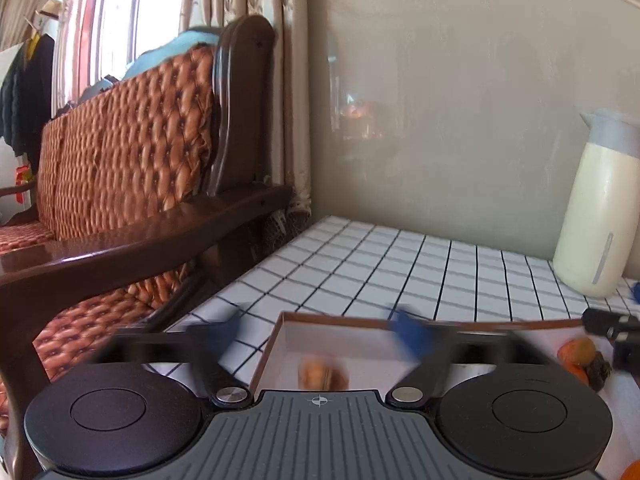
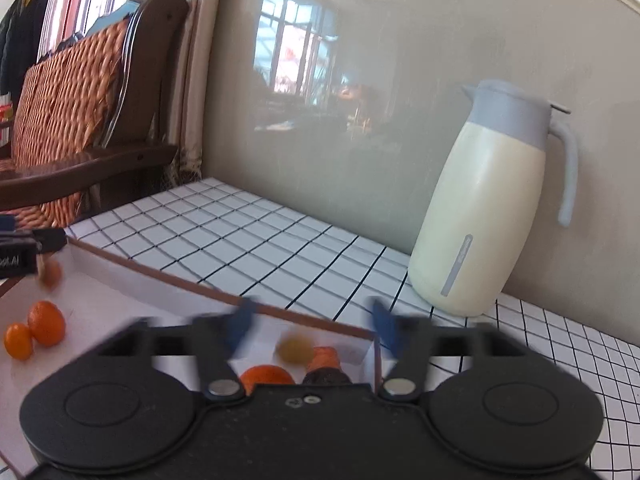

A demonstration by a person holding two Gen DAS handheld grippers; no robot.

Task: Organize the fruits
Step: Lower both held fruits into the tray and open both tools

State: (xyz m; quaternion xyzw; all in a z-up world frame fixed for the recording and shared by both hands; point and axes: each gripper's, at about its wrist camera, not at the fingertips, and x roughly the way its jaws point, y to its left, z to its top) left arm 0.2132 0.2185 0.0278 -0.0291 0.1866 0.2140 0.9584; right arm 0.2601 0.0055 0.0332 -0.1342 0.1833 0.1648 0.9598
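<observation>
Both tongs [image 1: 320, 330] [image 2: 312, 326] released, above white tray [image 2: 120, 304] w/ fruit on grid-check tablecloth [image 2: 248, 232]; jug [image 2: 486, 220] by wall.

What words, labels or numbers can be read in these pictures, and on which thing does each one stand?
No text reads whole.
White letters on the left gripper, at the right wrist view's edge: cut off and blurred, unreadable.
Grey strip on the jug: any print too small to read.
Crosshair mark on the left gripper's body: a sign, no letters.
</observation>
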